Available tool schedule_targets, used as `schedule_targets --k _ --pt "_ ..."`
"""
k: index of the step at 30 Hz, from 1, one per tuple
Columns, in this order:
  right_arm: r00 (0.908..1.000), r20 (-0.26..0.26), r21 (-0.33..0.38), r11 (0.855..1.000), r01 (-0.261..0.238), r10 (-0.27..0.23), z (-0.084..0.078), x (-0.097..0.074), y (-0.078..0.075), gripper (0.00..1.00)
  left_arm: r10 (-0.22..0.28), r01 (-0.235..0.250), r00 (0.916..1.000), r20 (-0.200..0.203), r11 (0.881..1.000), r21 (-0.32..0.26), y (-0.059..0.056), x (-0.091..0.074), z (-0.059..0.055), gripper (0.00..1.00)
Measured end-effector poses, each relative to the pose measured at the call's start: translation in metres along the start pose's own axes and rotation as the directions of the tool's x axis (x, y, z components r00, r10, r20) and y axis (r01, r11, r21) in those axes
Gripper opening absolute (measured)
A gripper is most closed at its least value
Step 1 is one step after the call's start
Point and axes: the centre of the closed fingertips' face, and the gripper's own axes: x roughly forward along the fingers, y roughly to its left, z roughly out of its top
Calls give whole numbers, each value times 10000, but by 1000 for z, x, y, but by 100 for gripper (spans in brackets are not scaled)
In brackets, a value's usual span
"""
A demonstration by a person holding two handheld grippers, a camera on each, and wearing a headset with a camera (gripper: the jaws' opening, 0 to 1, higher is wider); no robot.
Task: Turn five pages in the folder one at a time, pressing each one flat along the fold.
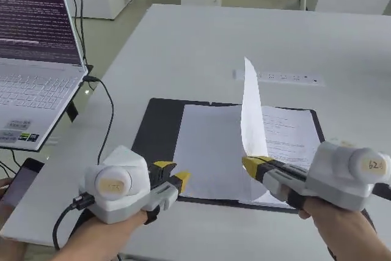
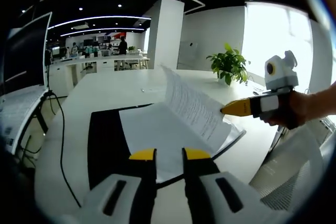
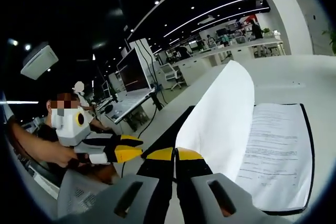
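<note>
Head view: a folder [image 1: 160,128] lies spread at the white surface's [image 1: 201,47] near edge. The right tool [image 1: 253,164] pinches one upright page [image 1: 252,114] by its lower edge.
Left gripper view: the left tool [image 2: 169,154] has its jaws slightly apart, empty.
Right gripper view: jaws clamped on the page.

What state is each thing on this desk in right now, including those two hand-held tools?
folder: open, lying flat on the table.
lifted page: standing up mid-turn, pinched near its lower edge.
right gripper: jaws shut on the lifted page.
left gripper: jaws slightly apart, holding nothing, near the folder's front edge.
laptop: lid open, screen lit.
</note>
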Motion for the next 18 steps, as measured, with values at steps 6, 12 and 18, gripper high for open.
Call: schedule_targets --k 6,12,18 --pt "9972 -575 -124 9988 -482 474 -12 37 19 0 243 -242 9997 64 9996 -158 16 -13 -6 16" --pt "9887 -1311 -180 9970 -759 729 -31 66 29 0 486 -486 9988 -5 9979 -430 30 -22 -14 15" --pt "9758 -2095 -381 9966 -726 630 -57 87 25 0 697 -697 9976 -24 9954 -653 41 -27 -19 15"
